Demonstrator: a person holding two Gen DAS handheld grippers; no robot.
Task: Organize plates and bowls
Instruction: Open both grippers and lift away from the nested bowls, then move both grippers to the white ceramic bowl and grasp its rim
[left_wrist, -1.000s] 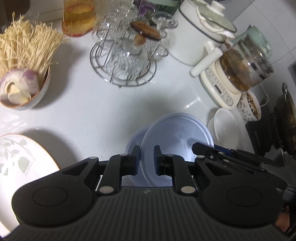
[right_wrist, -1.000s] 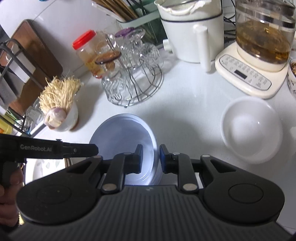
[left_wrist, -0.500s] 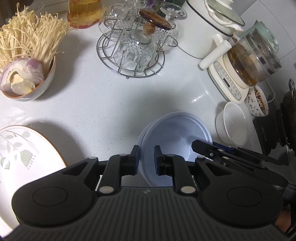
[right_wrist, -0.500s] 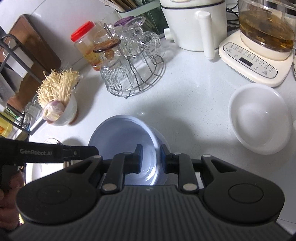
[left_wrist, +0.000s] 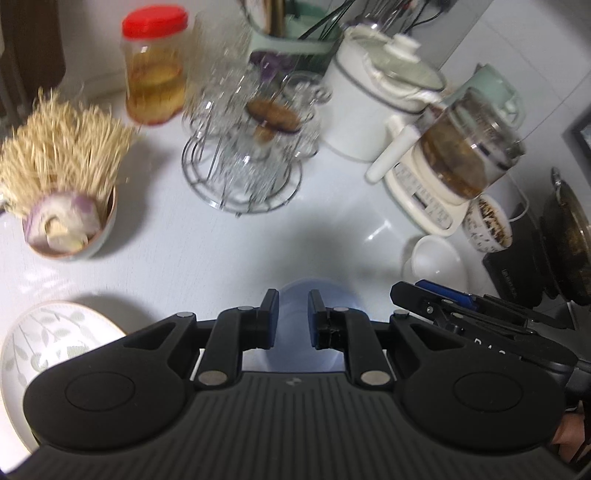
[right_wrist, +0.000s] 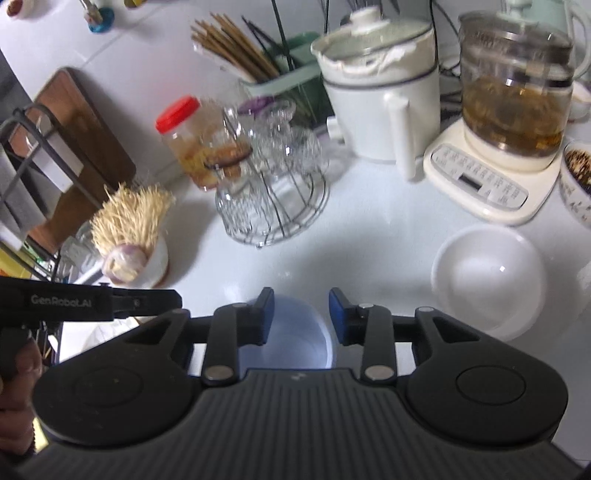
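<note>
Both tongs now parted and drawn back: left tongs (left_wrist: 290, 317) narrowly open, right tongs (right_wrist: 301, 315) wider, neither gripping. Blue bowls (right_wrist: 284, 336) released, resting stacked on the table (right_wrist: 369, 243) just beneath. Probably next: white bowl (right_wrist: 487, 282), near right.
</note>
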